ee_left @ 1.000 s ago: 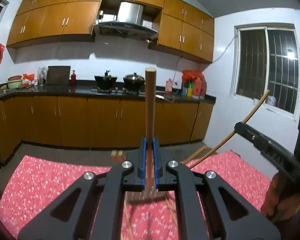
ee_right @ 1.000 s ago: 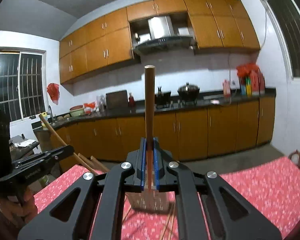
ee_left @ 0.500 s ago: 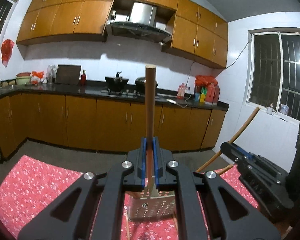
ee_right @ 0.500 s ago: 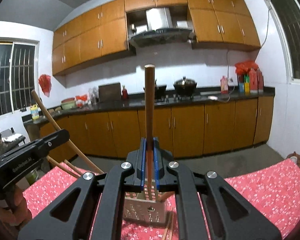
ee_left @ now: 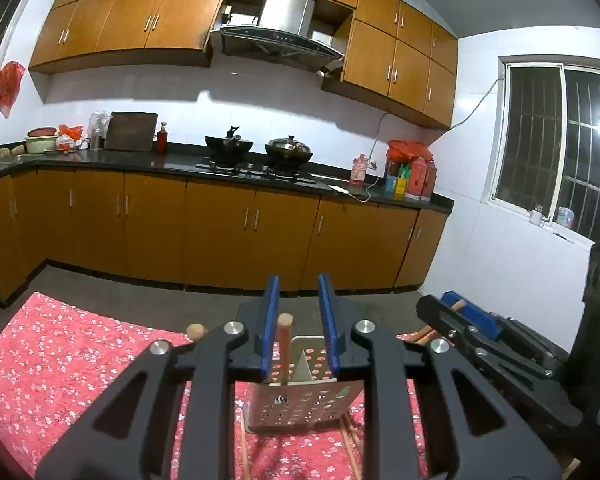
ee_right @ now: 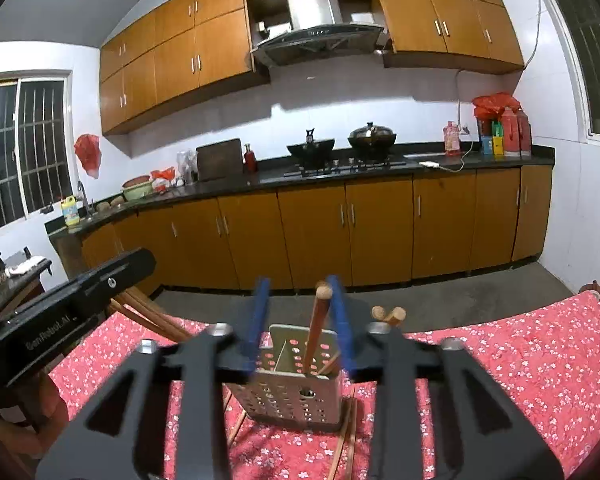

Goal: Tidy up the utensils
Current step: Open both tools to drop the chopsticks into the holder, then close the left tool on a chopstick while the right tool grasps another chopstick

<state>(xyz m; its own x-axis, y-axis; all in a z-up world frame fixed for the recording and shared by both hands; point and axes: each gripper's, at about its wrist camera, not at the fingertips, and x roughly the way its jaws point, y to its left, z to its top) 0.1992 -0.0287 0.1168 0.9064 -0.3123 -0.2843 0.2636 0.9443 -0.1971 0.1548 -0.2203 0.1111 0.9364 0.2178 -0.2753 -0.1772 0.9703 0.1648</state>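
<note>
We are in a home kitchen: orange-brown wooden cabinets (ee_left: 228,232) run above and below a dark countertop (ee_left: 172,160). A steel range hood (ee_left: 278,36) hangs over a gas hob (ee_left: 256,168) (two pots on it), near barred windows (ee_left: 559,148).

- Holder (ee_left: 300,408): perforated steel box with a divider, upright on the red cloth
- Chopstick (ee_left: 284,344): wooden, standing in holder
- Second chopstick (ee_right: 315,328): leaning in holder's right compartment

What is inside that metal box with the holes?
The perforated metal holder has a divider. Wooden chopsticks stand inside, tops sticking out above the rim. Their lower ends and the holder's bottom are hidden behind its wall.
</note>
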